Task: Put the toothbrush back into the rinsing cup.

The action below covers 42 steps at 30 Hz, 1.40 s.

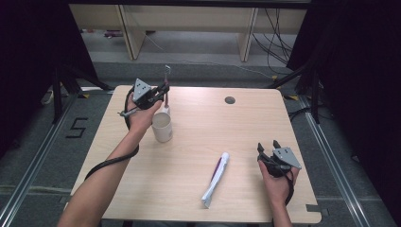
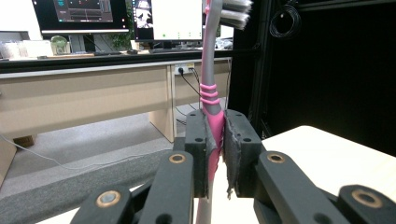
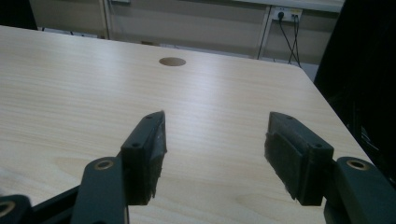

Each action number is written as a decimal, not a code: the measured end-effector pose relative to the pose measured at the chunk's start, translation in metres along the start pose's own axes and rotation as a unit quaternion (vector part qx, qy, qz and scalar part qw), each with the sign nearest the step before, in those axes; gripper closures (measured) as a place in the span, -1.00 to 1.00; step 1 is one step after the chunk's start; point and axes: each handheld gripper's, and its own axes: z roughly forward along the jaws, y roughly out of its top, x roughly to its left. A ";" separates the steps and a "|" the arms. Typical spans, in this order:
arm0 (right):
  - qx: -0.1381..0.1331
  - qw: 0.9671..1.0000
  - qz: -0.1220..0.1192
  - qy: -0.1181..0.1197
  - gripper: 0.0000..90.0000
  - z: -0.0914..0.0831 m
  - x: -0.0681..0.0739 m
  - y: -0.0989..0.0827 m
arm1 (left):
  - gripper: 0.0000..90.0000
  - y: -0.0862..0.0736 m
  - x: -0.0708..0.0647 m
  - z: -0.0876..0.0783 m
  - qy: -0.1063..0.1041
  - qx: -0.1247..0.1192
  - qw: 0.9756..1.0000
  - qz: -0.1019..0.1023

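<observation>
A pink and grey toothbrush (image 2: 210,88) stands upright, bristles at the top, with my left gripper (image 2: 215,154) shut on its handle. In the high view the left gripper (image 1: 163,94) holds the toothbrush (image 1: 167,82) just above and behind a white cup (image 1: 162,126) at the table's left. A white and maroon toothpaste tube (image 1: 216,178) lies flat near the front middle of the table. My right gripper (image 1: 267,147) rests at the front right, open, with nothing between its fingers (image 3: 144,149).
The wooden table (image 1: 203,142) has a round cable hole (image 1: 230,100) at the back right, also in the right gripper view as the cable hole (image 3: 172,61). Beyond the table stand a desk (image 2: 93,93) with monitors and dark curtains. Cables lie on the floor.
</observation>
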 end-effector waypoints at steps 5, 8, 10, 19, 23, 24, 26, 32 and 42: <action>-0.003 1.000 -0.005 -0.002 -0.13 0.000 -0.001 0.000 | 0.78 -0.003 0.001 0.001 0.001 0.006 1.000 0.000; 0.003 1.000 0.009 0.006 -0.13 0.000 0.001 0.000 | 0.78 -0.004 0.002 0.002 0.003 0.009 1.000 0.000; 0.001 1.000 0.002 0.001 -0.13 0.000 0.000 0.000 | 0.78 -0.004 0.002 0.002 0.002 0.011 1.000 0.001; 0.004 1.000 0.005 0.003 -0.13 0.000 0.001 0.000 | 0.78 -0.006 0.003 0.003 0.000 0.018 1.000 0.001; 0.002 1.000 0.002 0.002 -0.13 0.000 0.000 0.000 | 0.78 -0.007 0.004 0.003 -0.001 0.021 1.000 0.000; 0.002 1.000 0.002 0.002 -0.13 0.000 0.000 0.000 | 0.78 -0.008 0.004 0.003 -0.003 0.023 1.000 0.002; 0.002 1.000 0.003 0.002 -0.13 0.000 0.000 0.000 | 0.78 -0.009 0.005 0.003 -0.002 0.025 1.000 0.000; 0.003 1.000 0.002 0.002 -0.13 0.000 0.000 0.000 | 0.78 -0.013 0.006 0.003 0.000 0.034 0.999 -0.002; 0.000 1.000 0.004 0.004 -0.13 0.000 0.001 0.000 | 0.78 -0.018 0.008 0.003 -0.001 0.054 0.999 0.002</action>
